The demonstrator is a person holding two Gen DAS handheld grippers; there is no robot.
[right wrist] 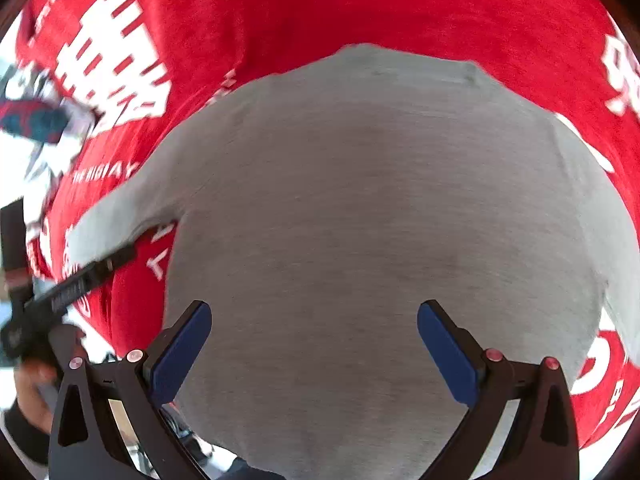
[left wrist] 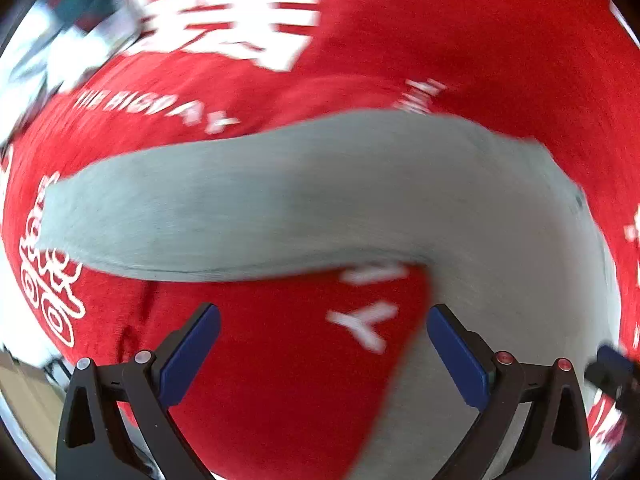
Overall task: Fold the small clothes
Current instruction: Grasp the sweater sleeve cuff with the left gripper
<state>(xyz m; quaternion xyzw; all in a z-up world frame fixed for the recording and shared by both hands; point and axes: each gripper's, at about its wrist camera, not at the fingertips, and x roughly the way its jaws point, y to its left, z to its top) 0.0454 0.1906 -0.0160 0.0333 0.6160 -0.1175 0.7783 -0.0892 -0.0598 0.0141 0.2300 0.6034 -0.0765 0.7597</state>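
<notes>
Sleeve (left wrist: 224, 216) fills our left wrist view, stretched sideways across the red cloth (left wrist: 460, 40), and our left gripper (left wrist: 322, 344) hangs wide and empty above cloth beside the shirt's armpit. In our right wrist view the shirt (right wrist: 380, 220) lies flat on the cloth, sleeve out to the left, and our right gripper (right wrist: 314, 344) gapes wide and empty over its body; we judge folding has not yet begun, so next we need the left to pinch the sleeve and carry it across the body.
</notes>
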